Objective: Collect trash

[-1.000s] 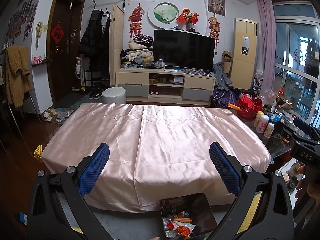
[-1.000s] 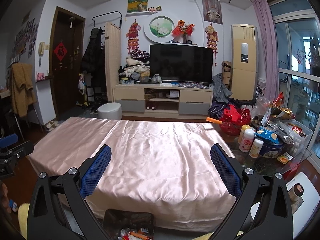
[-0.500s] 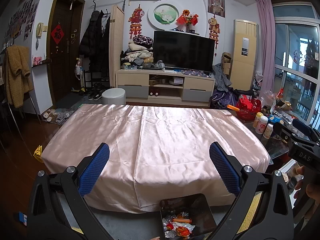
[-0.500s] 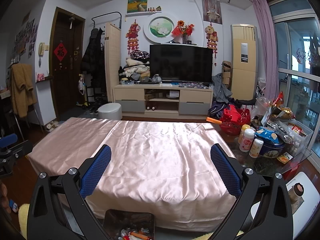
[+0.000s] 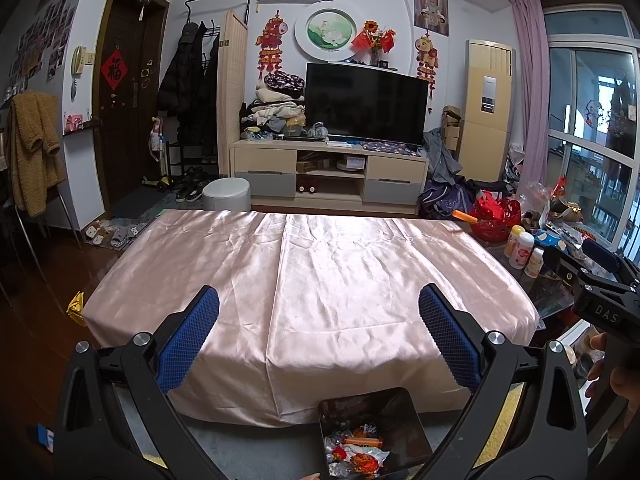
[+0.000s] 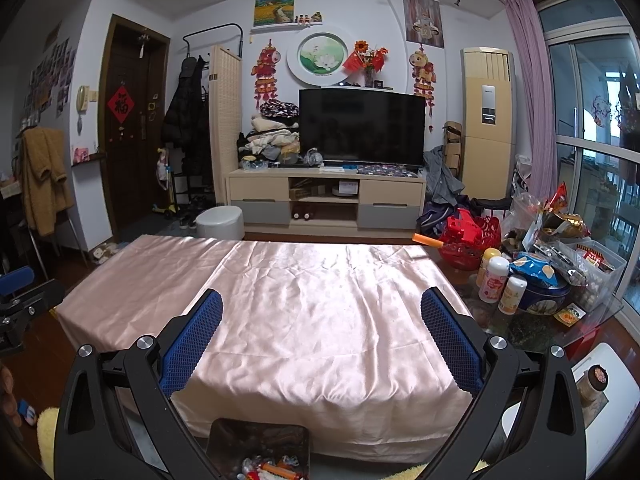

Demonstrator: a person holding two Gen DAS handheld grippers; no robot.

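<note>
A dark square trash bin stands on the floor in front of the pink-clothed table and holds several colourful wrappers. It also shows in the right wrist view. My left gripper is open and empty, held above the table's near edge. My right gripper is open and empty, also above the near edge. No trash lies on the pink cloth. The right gripper's body shows at the right edge of the left wrist view.
A glass side table at the right carries bottles, a blue tin and snack bags. A red basket sits beyond it. A TV stand and a white stool stand behind the table. A gold wrapper lies on the floor at the left.
Both grippers have stayed open and nearly still. The views have shifted only slightly.
</note>
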